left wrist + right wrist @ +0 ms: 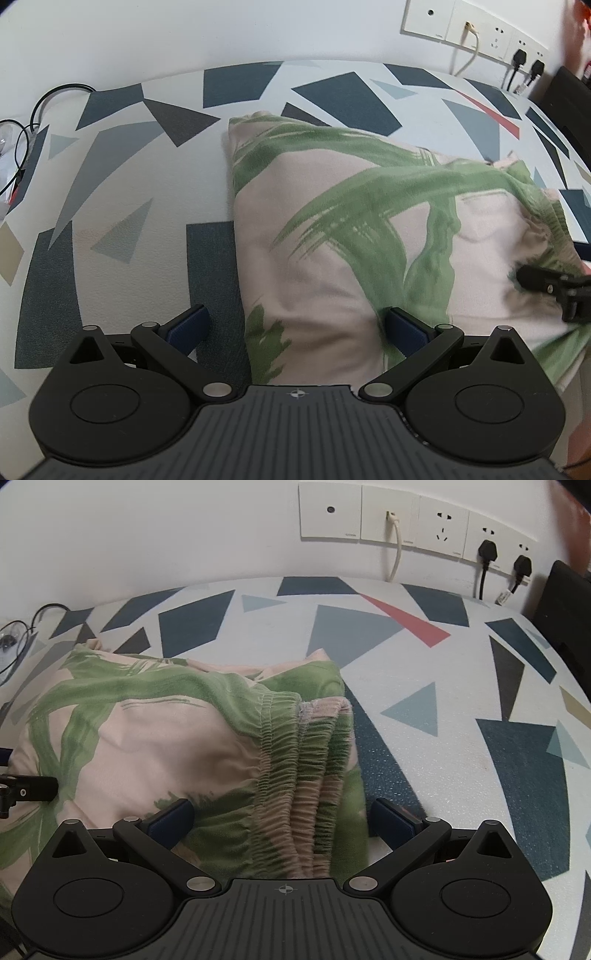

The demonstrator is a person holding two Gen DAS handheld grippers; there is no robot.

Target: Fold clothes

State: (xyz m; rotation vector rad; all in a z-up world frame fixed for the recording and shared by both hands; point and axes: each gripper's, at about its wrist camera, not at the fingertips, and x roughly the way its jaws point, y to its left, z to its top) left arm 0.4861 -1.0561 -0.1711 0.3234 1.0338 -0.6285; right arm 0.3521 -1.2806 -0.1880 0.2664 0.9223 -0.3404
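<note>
A pink garment with green brush-stroke print [332,229] lies folded on the patterned table. Its gathered elastic waistband [306,768] is stacked in layers on the right side. My left gripper [295,328] is open, straddling the garment's near left edge, one finger on the table and the other on the cloth. My right gripper [280,819] is open too, its fingers either side of the waistband end. The right gripper's tip [543,280] shows at the right edge of the left wrist view, and the left gripper's tip [29,790] at the left edge of the right wrist view.
The tablecloth [461,709] has blue, grey and red geometric shapes. Wall sockets with plugged cables [487,550] line the back wall. Loose black wires [22,147] lie at the far left. A dark object [565,627] stands at the right edge.
</note>
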